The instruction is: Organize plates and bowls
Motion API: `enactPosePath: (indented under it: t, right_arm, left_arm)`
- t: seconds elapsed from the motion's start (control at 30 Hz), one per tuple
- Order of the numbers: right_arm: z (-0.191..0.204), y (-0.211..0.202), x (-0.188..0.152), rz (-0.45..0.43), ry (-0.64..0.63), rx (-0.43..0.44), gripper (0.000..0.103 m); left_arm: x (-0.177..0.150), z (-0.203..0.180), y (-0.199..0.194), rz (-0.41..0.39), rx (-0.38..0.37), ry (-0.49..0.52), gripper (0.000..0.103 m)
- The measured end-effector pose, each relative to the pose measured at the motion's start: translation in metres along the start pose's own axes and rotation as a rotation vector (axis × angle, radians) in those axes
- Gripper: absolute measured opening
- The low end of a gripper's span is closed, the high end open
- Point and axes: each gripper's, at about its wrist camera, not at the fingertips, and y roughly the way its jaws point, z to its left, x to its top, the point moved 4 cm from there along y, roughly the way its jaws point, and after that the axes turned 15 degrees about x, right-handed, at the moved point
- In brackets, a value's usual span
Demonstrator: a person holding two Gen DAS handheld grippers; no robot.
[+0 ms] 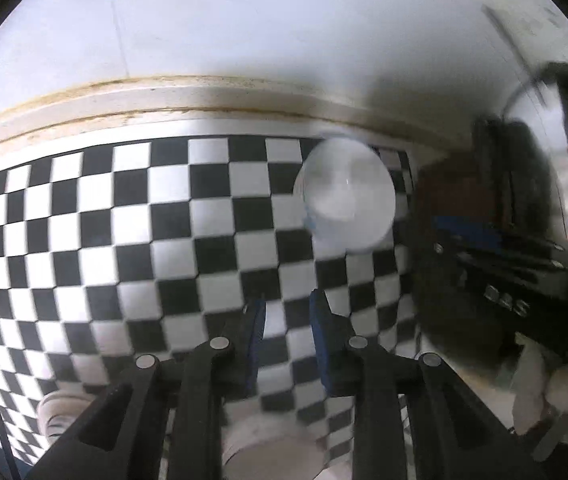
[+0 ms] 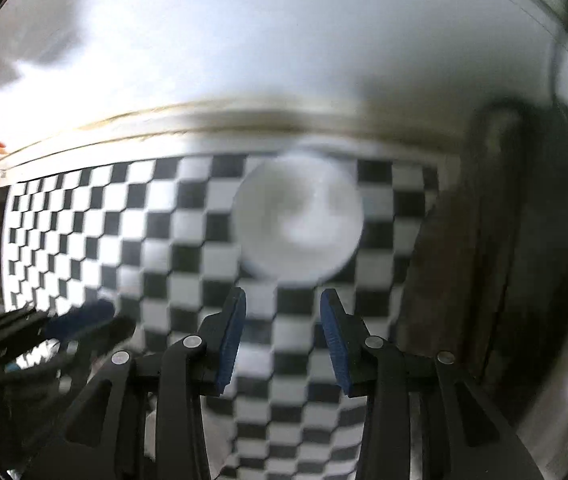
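Observation:
A white bowl (image 1: 346, 196) sits on the black-and-white checkered cloth (image 1: 123, 220) toward the far right of the counter. It also shows in the right wrist view (image 2: 298, 220), blurred, straight ahead of the fingers. My left gripper (image 1: 288, 300) is open and empty, hovering short of the bowl and left of it. My right gripper (image 2: 283, 300) is open and empty, just in front of the bowl. The left gripper (image 2: 63, 328) shows as a blurred shape at the lower left of the right wrist view. Pale dishes (image 1: 267, 444) lie under the left gripper, mostly hidden.
A dark rack or appliance (image 1: 516, 220) stands at the right end of the counter, seen also in the right wrist view (image 2: 504, 240). A white wall (image 1: 243, 32) with a stained ledge (image 1: 163, 100) runs behind the cloth. A pale object (image 1: 552, 400) lies at the lower right.

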Motion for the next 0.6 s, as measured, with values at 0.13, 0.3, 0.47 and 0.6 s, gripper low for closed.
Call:
enactPosePath:
  t: [0.13,0.3,0.47,0.6]
  right_arm:
    - [-0.02,0.031,0.045,0.097,-0.039,-0.078,0.042]
    - [-0.039,0.064,0.067,0.169,-0.067,-0.149,0.041]
    - [-0.052,0.083,0.078,0.213,-0.061,-0.174,0.038]
    - [-0.055,0.096,0.083,0.246,-0.05,-0.173,0.028]
  left_arm:
    - [0.027,-0.009,0.033,0.063,-0.051,-0.048,0.021]
    - [0.042,-0.022,0.073,0.139,-0.081,-0.068,0.021]
    - [0.048,-0.03,0.096,0.183,-0.093,-0.068,0.02]
    - [0.052,-0.035,0.11,0.202,-0.084,-0.062,0.02]
